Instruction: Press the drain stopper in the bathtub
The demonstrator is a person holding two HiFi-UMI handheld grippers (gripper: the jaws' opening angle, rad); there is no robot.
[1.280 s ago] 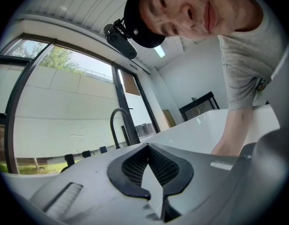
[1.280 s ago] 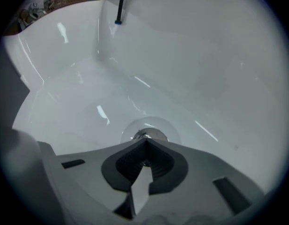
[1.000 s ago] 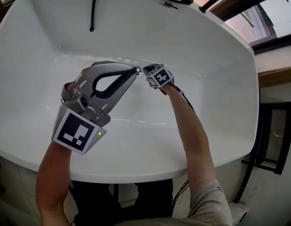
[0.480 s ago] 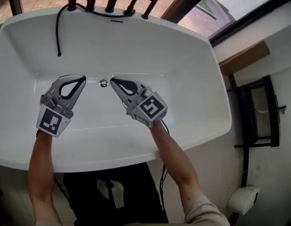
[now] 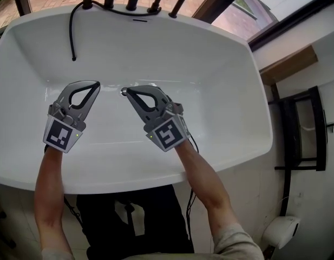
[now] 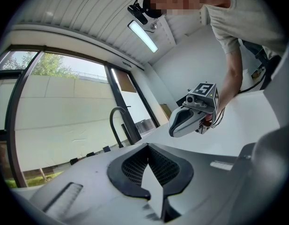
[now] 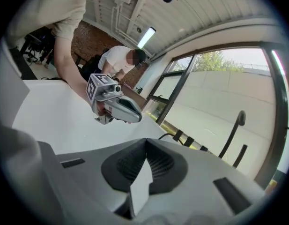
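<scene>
nearer the drain stopper now: right claw

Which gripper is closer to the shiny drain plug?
Right. The right gripper has its tip right by the drain stopper; the left gripper hangs farther off to its left.

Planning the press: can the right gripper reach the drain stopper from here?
Probably yes: the right gripper, jaws together, has its tip beside the drain stopper with nothing between, and the left gripper is off to the side.
</scene>
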